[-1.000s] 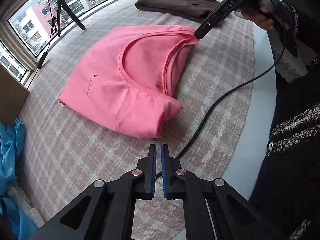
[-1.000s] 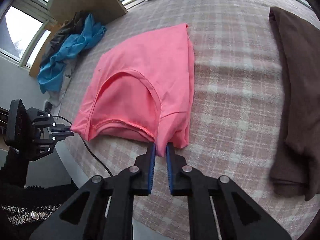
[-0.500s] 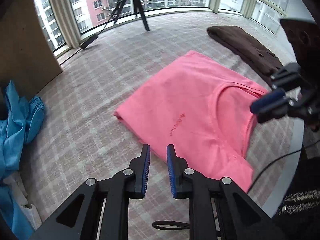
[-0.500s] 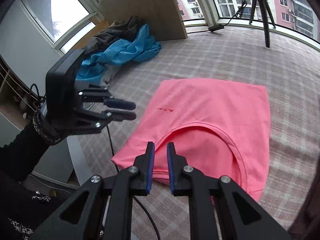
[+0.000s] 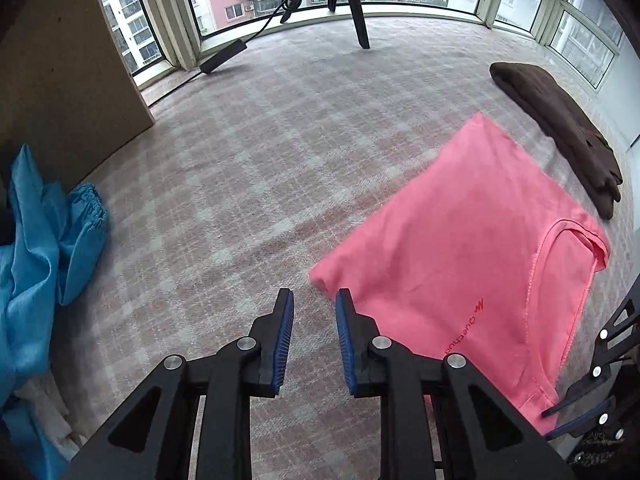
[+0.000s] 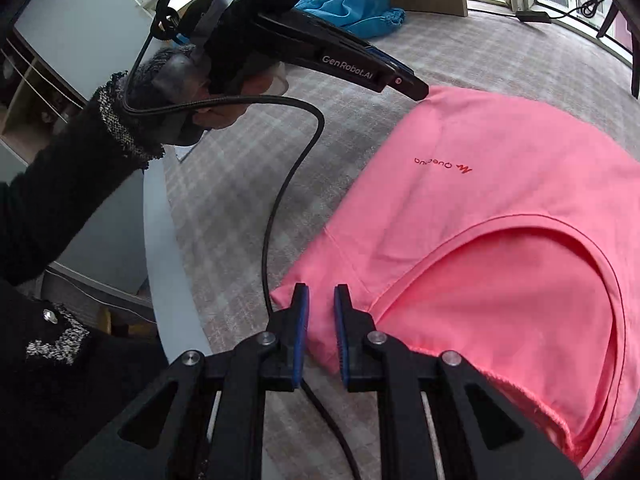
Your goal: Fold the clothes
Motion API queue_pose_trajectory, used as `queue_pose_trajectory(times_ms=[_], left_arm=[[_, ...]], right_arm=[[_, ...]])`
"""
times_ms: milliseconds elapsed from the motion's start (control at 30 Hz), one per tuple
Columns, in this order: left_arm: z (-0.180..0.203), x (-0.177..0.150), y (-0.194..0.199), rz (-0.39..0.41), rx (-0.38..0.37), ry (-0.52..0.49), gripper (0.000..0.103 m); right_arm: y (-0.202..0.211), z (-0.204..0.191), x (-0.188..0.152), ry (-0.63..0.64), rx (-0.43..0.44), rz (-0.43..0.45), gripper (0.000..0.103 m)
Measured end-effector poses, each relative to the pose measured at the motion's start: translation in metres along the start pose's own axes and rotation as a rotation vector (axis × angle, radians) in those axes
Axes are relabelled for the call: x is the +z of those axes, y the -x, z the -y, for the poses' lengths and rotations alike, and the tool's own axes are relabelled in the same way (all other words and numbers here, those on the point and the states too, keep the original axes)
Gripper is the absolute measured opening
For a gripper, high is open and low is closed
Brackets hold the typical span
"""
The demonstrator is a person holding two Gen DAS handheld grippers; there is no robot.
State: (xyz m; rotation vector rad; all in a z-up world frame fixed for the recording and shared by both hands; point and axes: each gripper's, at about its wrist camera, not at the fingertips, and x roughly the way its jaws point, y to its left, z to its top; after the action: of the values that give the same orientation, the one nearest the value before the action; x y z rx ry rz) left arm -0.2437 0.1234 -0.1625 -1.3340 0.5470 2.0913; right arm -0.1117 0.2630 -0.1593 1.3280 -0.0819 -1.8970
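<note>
Pink shirt (image 5: 460,248): lies flat and already doubled on the plaid-covered table (image 5: 260,168), toward its near edge, neckline facing the person.
Left gripper (image 5: 314,334): jaws parted, empty, at the shirt's far-left corner.
Right gripper (image 6: 320,330): jaws parted, empty, astride the near-left corner.
Brown garment (image 5: 560,128): folded, at the right edge.
Blue clothes (image 5: 36,248): heaped, left edge.
Risk: a pinch catching only the top layer would pull the fold apart; the black cable (image 6: 280,200) beside the shirt may snag.
</note>
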Motion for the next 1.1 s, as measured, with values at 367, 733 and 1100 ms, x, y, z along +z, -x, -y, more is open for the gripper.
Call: queue_pose_trajectory(times_ms=[367, 733, 1100], left_arm=[[0.143, 0.066, 0.015, 0.024, -0.322, -0.283, 0.028], [0.224, 0.040, 0.001, -0.171, -0.435, -0.457, 0.028], [0.262, 0.031, -0.017, -0.179, -0.408, -0.376, 0.032]], right_arm=[[0.141, 0.103, -0.112, -0.415, -0.311, 0.289, 0.031], [0.107, 0.099, -0.129, -0.357, -0.179, 0.340, 0.031], [0.136, 0.124, -0.146, -0.450, -0.209, 0.396, 0.031]])
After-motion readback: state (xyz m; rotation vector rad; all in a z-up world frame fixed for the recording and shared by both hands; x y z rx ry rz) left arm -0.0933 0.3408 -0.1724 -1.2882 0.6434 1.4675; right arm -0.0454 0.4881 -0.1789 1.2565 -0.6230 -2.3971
